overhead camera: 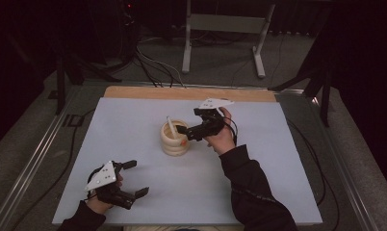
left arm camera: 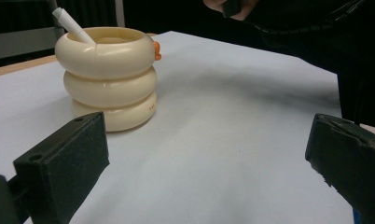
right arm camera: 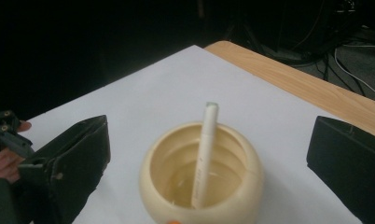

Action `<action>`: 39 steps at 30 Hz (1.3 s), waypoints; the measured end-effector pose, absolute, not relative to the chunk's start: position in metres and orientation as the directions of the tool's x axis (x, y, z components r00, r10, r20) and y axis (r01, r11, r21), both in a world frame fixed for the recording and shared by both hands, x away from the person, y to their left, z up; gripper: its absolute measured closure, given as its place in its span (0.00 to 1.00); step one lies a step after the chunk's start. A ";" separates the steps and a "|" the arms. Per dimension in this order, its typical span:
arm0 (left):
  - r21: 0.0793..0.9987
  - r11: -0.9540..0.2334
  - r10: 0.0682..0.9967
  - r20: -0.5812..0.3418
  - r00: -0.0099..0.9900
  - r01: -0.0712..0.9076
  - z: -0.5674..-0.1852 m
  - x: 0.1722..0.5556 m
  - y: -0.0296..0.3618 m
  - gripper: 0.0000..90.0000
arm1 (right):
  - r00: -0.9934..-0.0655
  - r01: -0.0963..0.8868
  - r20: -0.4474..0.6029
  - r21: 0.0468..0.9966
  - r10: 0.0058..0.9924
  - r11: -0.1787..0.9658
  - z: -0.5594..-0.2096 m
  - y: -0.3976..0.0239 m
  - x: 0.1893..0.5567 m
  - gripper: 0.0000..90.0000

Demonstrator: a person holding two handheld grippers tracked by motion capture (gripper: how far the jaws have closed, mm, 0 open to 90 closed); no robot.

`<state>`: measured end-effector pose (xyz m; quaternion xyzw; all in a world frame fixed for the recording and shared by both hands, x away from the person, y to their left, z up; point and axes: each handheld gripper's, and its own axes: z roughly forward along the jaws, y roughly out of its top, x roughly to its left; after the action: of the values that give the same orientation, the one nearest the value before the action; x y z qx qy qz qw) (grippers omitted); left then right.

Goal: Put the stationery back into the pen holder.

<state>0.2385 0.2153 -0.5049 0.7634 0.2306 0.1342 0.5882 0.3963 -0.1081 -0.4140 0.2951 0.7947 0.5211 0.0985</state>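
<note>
I am holding my right gripper (overhead camera: 184,135) with jaws spread wide and empty over the cream ribbed holder (overhead camera: 174,139) mid-table, a white pen (right arm camera: 204,154) leaning inside it, while my left gripper (overhead camera: 135,178) is resting open near the table's front edge.

I count two claws, both mine: my left claw (overhead camera: 135,178) at the lower left of the high view and my right claw (overhead camera: 182,130) near the middle. Each has two black jaws, four in all. There is one cream holder (overhead camera: 174,138), built of three stacked rings, with one small orange bit on its side. One white pen (overhead camera: 171,126) stands in it. One counter (overhead camera: 134,130) carries it, under one pale sheet
</note>
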 end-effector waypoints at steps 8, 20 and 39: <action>0.960 -0.204 0.510 -0.064 0.858 0.193 -0.505 0.239 0.215 0.00 | -0.789 0.388 0.166 0.881 0.591 0.271 -0.420 -0.135 0.393 0.00; 0.959 -0.207 0.511 -0.061 0.857 0.192 -0.505 0.239 0.214 0.00 | -0.764 0.405 0.166 0.876 0.624 0.263 -0.433 -0.169 0.381 0.00; 0.960 -0.204 0.508 -0.064 0.859 0.193 -0.505 0.239 0.214 0.00 | -0.725 0.443 0.186 0.864 0.663 0.241 -0.463 -0.214 0.355 0.00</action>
<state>0.2389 0.2139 -0.5052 0.7644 0.2294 0.1342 0.5875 0.3552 -0.2142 -0.4629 0.3543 0.7802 0.5037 0.1096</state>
